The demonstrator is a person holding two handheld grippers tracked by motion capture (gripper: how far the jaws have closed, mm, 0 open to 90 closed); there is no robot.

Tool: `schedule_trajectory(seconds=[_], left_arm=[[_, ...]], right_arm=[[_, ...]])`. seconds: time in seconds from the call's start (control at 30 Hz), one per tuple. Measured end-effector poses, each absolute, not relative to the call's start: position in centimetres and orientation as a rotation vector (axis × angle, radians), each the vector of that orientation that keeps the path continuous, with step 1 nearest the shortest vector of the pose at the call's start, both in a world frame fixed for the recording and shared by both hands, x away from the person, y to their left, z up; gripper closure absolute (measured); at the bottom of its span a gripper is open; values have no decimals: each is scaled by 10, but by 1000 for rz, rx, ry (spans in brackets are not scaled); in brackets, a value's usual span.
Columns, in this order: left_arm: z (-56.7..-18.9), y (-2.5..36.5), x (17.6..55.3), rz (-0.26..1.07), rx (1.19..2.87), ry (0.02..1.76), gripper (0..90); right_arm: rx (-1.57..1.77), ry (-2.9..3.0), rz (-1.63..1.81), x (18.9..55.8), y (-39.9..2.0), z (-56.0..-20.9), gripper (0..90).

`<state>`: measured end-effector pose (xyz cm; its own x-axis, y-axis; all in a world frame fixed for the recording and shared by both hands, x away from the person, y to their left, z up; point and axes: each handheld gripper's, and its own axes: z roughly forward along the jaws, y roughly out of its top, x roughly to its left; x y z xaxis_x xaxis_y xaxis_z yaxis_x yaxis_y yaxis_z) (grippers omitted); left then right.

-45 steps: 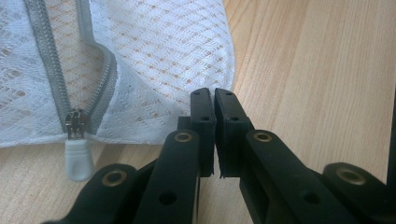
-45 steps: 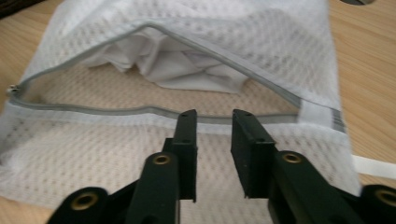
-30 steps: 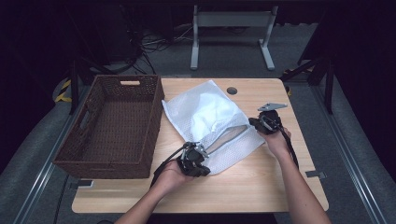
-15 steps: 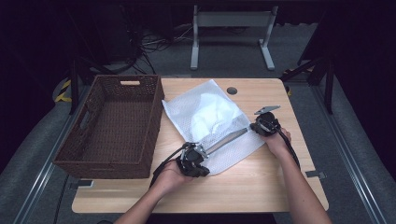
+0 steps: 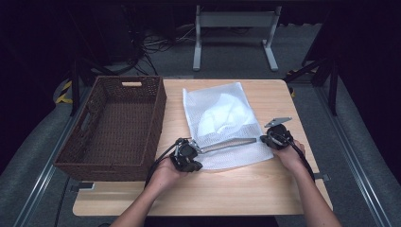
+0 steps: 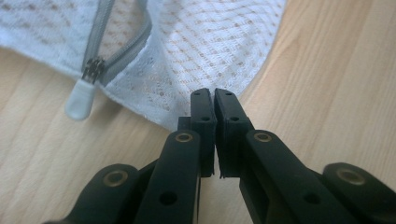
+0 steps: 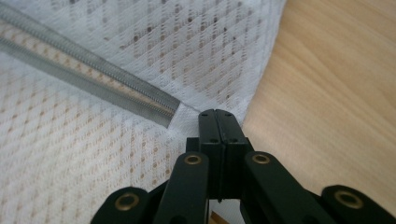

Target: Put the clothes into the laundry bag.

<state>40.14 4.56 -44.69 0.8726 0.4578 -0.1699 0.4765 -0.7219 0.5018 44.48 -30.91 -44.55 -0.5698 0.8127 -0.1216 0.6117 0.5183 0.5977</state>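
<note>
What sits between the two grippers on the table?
In the high view, the grey zipper of the white mesh bag spans the stretch from the left gripper to the right gripper.

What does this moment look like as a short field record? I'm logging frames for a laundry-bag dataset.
surface: wooden table
main item: white mesh laundry bag, lying flat, something white inside
zipper: grey, open along the near edge; white pull tab at the left gripper's end
left gripper: shut on the bag's edge
right gripper: shut on the bag's edge by the zipper's end
basket: brown wicker basket, left of the bag
</note>
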Motion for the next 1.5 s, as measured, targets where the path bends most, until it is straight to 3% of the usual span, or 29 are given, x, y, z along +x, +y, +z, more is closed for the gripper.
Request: schedule_trajectory(seconds=[0.3,0.53,0.63,0.9,1.03,1.23,1.5], left_arm=[[-446,55,409,-7,2469,783,875],[-447,58,408,5,2457,776,852],[-446,62,405,2,2442,780,777],[-436,70,397,30,2368,791,446],[-431,74,392,15,2337,761,350],[-433,78,374,42,2307,722,229],[-443,78,353,75,2296,700,157]], right_arm=[[1132,2413,720,412,-313,-445,900],[1129,2414,779,413,-315,-443,895],[1153,2398,852,413,-319,-439,810],[1157,2337,928,404,-317,-427,479],[1146,2329,956,395,-315,-426,349],[1046,2340,1004,376,-308,-425,237],[1017,2325,1032,350,-316,-427,160]])
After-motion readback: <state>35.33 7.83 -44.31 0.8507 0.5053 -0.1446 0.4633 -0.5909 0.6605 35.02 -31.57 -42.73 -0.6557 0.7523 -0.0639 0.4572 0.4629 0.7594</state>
